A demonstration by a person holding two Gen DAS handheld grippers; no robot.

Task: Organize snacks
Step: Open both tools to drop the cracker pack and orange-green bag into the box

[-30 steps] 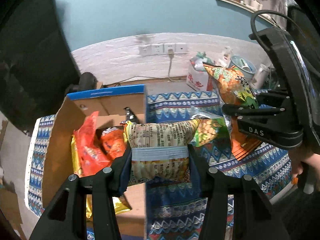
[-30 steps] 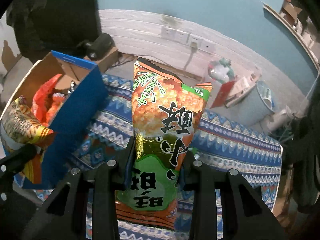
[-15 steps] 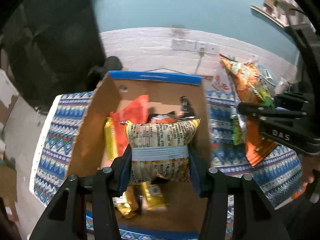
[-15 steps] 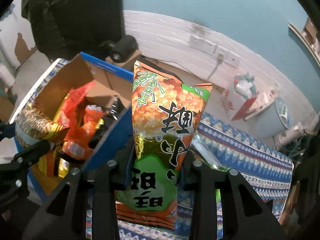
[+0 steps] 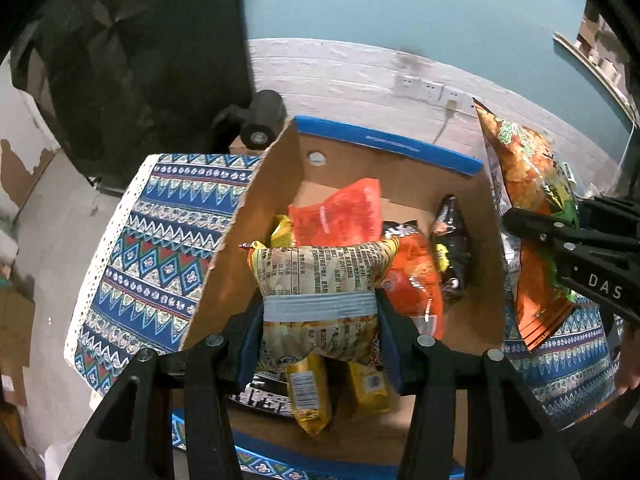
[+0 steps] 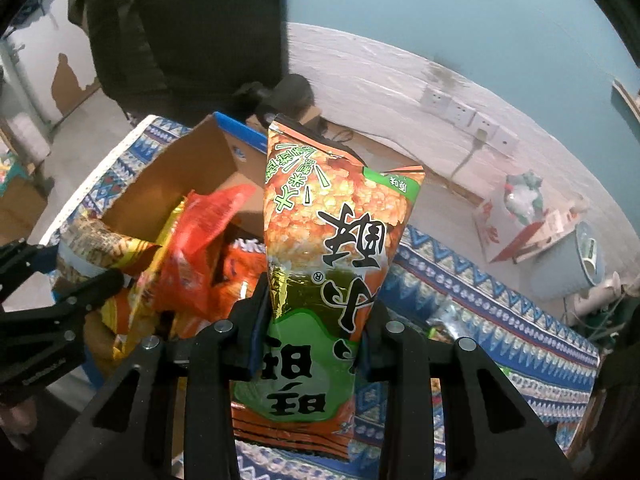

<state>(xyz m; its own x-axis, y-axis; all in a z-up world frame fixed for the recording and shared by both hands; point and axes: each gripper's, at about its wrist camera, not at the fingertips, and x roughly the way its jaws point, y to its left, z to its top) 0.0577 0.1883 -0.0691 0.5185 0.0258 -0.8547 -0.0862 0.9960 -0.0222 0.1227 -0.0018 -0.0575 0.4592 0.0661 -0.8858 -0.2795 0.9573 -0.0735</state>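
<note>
My left gripper point(image 5: 320, 312) is shut on a beige and yellow snack bag point(image 5: 320, 280) and holds it over the open cardboard box point(image 5: 260, 200). Several snack packs lie in the box, among them a red bag point(image 5: 340, 216), an orange bag point(image 5: 416, 280) and a dark bag point(image 5: 450, 248). My right gripper point(image 6: 316, 316) is shut on a tall orange and green snack bag point(image 6: 332, 240), upright just right of the box point(image 6: 180, 176). In the left wrist view that bag point(image 5: 524, 176) and right gripper point(image 5: 576, 252) show at the right edge. The left gripper point(image 6: 60, 300) shows in the right wrist view.
A blue patterned cloth point(image 5: 152, 240) covers the table under the box. A dark roller-like object point(image 5: 260, 124) sits behind the box. At the far right stand a red and white carton point(image 6: 516, 220) and a pale tub point(image 6: 572, 264). Wall sockets point(image 6: 468, 116) with a cable are on the back wall.
Both grippers have moved left with their bags. The left one went from beside the box to over its inside; the right one came up to the box's right wall.
</note>
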